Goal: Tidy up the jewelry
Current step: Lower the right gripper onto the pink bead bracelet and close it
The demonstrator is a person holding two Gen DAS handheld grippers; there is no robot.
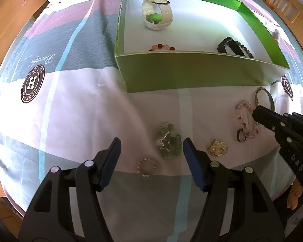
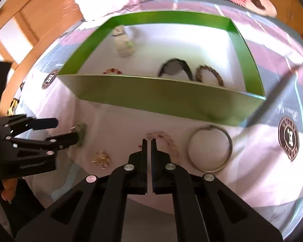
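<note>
The left gripper (image 1: 151, 148) is held wide open above the bedspread (image 1: 74, 121), with the green bead cluster (image 1: 168, 140) seen between its fingers; nothing is gripped. The right gripper (image 2: 149, 141) is nearly closed, a thin slit being left between its fingers, and its tips are placed at the pink bead bracelet (image 2: 167, 141); whether the bracelet is pinched cannot be told. The green box (image 1: 192, 70) is set just beyond, with a white watch (image 1: 157, 13) inside.
</note>
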